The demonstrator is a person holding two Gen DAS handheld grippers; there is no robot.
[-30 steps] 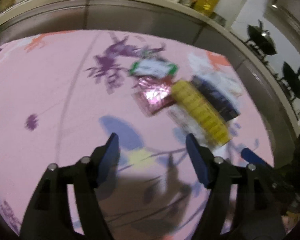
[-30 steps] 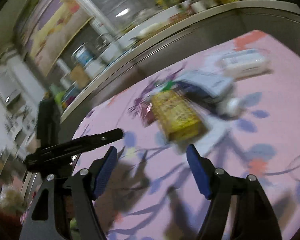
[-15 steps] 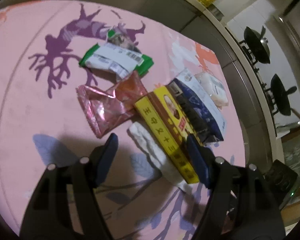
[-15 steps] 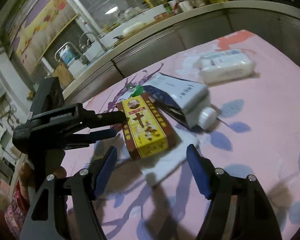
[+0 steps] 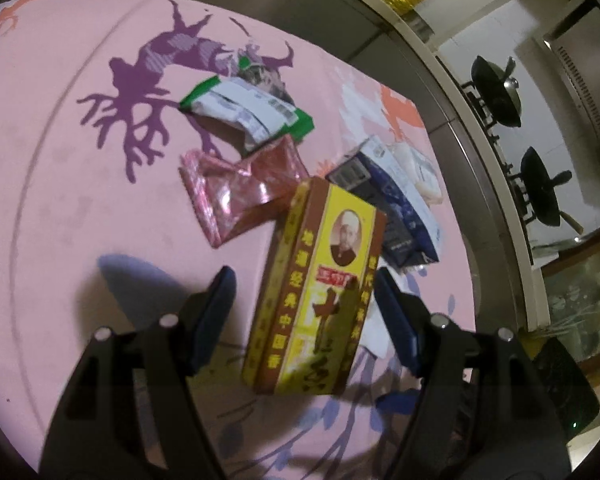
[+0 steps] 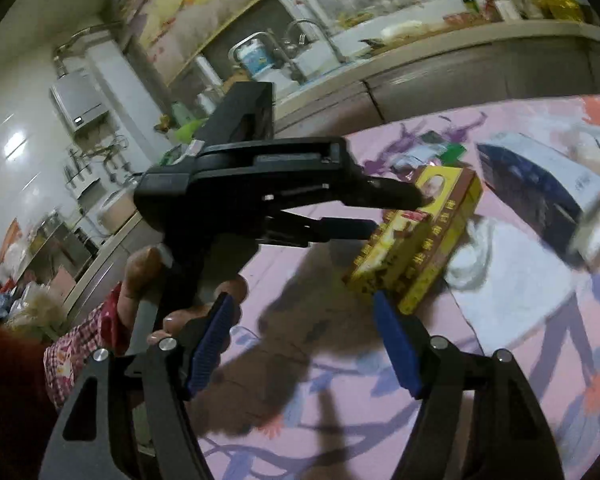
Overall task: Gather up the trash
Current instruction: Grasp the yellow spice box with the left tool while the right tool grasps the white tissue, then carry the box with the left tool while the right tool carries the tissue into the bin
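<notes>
A yellow-and-brown box [image 5: 316, 292] lies on the pink tablecloth [image 5: 60, 200], partly on a white tissue [image 6: 512, 280]. My left gripper [image 5: 304, 284] is open and straddles the box without its pads pressing on it; the right wrist view shows the left gripper [image 6: 380, 212] over the yellow box [image 6: 420, 248]. Beyond lie a pink foil wrapper [image 5: 240, 192], a green-and-white wrapper [image 5: 248, 110], a dark blue carton [image 5: 396, 208] and a white pack [image 5: 420, 172]. My right gripper [image 6: 302, 308] is open and holds nothing, just short of the box's near corner.
A grey kitchen counter [image 5: 380, 12] with oil bottles curves behind the table. Two dark woks [image 5: 496, 92] sit on a stove at the right. A sink with a faucet [image 6: 300, 36] is at the back. A person's hand [image 6: 148, 276] holds the left gripper's handle.
My left gripper came forward and down until the yellow box lay between its jaws. The right gripper swung left, so the left gripper and the hand now fill more of its view.
</notes>
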